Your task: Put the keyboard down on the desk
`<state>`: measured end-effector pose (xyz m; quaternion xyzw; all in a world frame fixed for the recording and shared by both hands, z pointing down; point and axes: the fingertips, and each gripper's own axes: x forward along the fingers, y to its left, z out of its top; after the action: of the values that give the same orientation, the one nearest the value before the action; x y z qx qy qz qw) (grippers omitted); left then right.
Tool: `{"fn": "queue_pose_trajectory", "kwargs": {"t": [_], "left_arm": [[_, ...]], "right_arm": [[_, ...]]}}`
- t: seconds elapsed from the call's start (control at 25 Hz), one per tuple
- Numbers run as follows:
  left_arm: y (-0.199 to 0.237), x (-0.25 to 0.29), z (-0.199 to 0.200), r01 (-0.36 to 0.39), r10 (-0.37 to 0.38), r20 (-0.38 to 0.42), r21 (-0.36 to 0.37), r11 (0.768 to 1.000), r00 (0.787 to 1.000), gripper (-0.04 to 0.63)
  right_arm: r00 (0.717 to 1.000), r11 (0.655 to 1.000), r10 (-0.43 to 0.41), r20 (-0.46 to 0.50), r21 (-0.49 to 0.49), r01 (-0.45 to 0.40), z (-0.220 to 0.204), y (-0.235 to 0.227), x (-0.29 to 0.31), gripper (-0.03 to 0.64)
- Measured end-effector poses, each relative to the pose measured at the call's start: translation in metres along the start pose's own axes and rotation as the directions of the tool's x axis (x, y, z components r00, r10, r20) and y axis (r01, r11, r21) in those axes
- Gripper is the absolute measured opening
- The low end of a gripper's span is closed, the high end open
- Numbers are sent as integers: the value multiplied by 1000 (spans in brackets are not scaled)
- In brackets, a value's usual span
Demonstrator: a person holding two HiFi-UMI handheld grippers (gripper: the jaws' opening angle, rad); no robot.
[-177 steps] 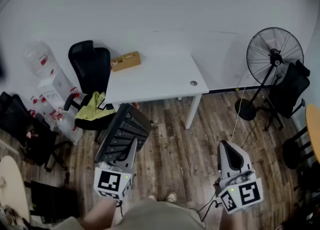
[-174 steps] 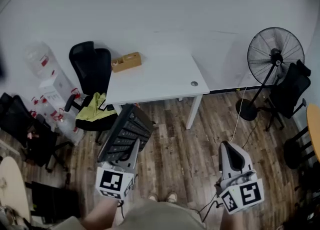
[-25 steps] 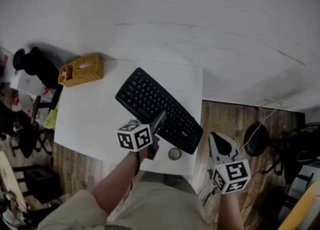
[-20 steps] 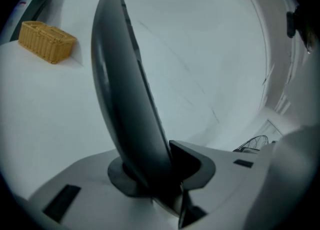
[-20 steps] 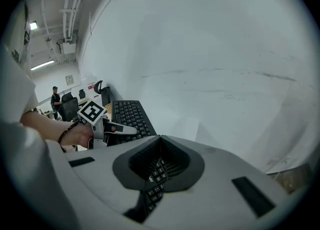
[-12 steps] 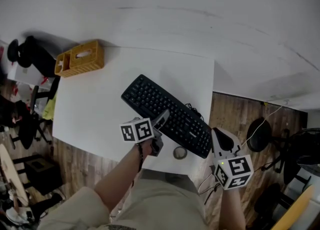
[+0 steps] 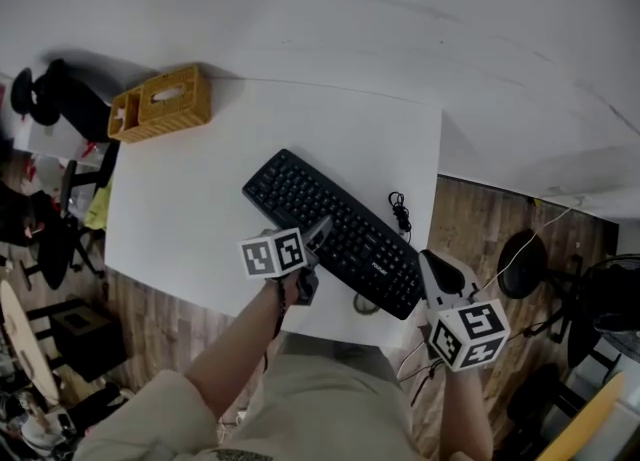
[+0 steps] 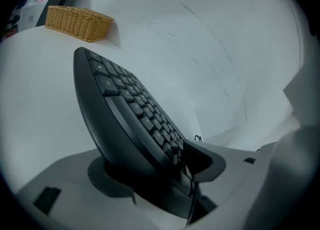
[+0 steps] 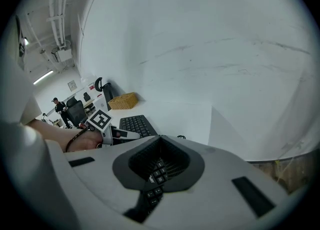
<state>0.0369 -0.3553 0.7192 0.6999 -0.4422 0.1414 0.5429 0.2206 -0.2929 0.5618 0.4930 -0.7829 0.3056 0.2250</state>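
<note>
The keyboard (image 7: 300,199) lies on the desk (image 7: 200,209), well right of the basket (image 7: 160,104), so the placing looks done. The left hand-held gripper (image 7: 320,232) is opening its jaws around the keyboard's near edge, apparently to release it. The right hand-held gripper (image 7: 440,269), jaws together, waits farther right of the basket.

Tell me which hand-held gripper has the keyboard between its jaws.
The left hand-held gripper, jaws opening around the keyboard's near long edge. The right hand-held gripper is by its end, jaws together.
</note>
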Motion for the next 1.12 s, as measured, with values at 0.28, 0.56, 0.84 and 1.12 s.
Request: {"fn": "queue_pose_trajectory", "kwargs": {"t": [0.28, 0.56, 0.84, 1.12], "left_arm": [[11, -3, -4, -98, 98, -2, -8, 995, 995, 351], [20, -9, -11, -177, 177, -19, -19, 984, 984, 393], [28, -18, -17, -208, 206, -38, -73, 975, 978, 407], [27, -31, -23, -159, 156, -35, -129, 979, 987, 407]], "right_arm": [[1000, 1000, 11, -11, 21, -11, -8, 4, 4, 26], [1000, 999, 27, -5, 44, -27, -14, 8, 1, 26], [998, 997, 69, 9, 27, -69, -15, 26, -8, 26], [996, 996, 85, 19, 5, -85, -13, 40, -17, 26]]}}
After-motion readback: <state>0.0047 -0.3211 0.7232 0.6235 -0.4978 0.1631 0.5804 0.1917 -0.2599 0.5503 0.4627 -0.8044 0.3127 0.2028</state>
